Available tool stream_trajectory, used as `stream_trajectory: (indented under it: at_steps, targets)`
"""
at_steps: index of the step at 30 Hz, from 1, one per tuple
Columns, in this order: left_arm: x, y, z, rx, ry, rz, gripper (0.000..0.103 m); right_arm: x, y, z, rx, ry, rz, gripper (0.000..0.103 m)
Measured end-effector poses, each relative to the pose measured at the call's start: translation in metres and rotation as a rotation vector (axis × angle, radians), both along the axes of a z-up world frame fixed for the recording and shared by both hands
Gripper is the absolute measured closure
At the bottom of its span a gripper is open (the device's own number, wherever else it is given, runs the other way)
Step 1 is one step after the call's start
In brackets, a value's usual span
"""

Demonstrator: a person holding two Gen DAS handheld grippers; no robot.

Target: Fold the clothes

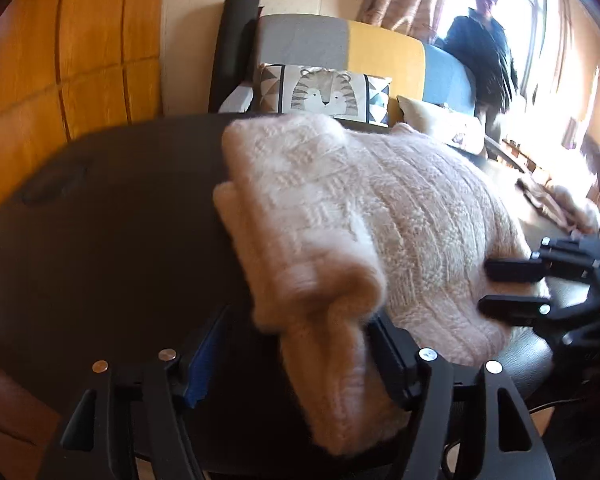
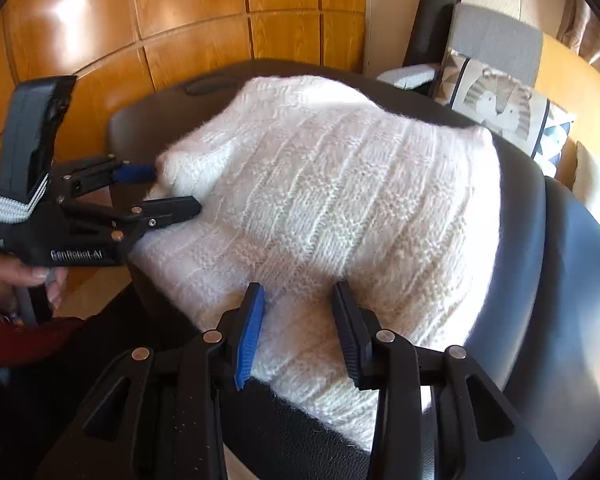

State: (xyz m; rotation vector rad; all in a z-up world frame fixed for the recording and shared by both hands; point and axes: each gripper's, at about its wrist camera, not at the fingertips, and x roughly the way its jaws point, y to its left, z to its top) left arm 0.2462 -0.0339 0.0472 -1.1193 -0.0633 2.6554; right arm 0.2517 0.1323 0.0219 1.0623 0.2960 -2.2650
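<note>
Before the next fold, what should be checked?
1. Left claw gripping the folded sleeve: not ok. The sleeve lies between the fingers, with a gap at the blue pad.
2. Right claw gripping the sweater: not ok. The jaws are apart and the knit lies flat beneath them.
3. Sweater smooth: not ok. It is bunched on the left claw's side.
4. Claws clear of each other: ok. They are at different edges of the sweater.
5. Room on the table: ok. Bare surface shows beside the sweater.
6. Bystander out of the way: ok. They stand beyond the sofa.
</note>
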Motion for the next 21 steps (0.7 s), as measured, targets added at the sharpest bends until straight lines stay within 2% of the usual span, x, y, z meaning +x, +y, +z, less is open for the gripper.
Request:
stream_trajectory:
  at_steps: [4, 7, 11, 13, 15, 21]
  targets:
    - [0.001, -0.009, 0.003, 0.071, -0.003, 0.013, 0.034, -0.001, 0.006, 0.0, -0.039, -0.018, -0.012, 0.064]
    - [0.008, -0.01, 0.021, 0.066, 0.083, 0.038, 0.034, 0.001, 0.008, 0.002, -0.055, -0.013, -0.014, 0.064]
    - [0.013, 0.011, 0.058, 0.041, 0.249, 0.016, 0.034, 0.002, 0.009, 0.004, -0.086, -0.029, -0.027, 0.064]
    - [0.003, 0.023, 0.07, 0.054, 0.287, -0.006, 0.034, 0.003, 0.007, 0.004, -0.08, -0.026, -0.025, 0.064]
    - [-0.012, 0.038, 0.07, 0.048, 0.272, -0.023, 0.034, 0.004, 0.007, 0.004, -0.081, -0.024, -0.027, 0.064]
    - [-0.043, 0.055, 0.028, -0.078, 0.094, 0.008, 0.034, 0.006, 0.021, 0.016, -0.139, -0.023, -0.043, 0.064]
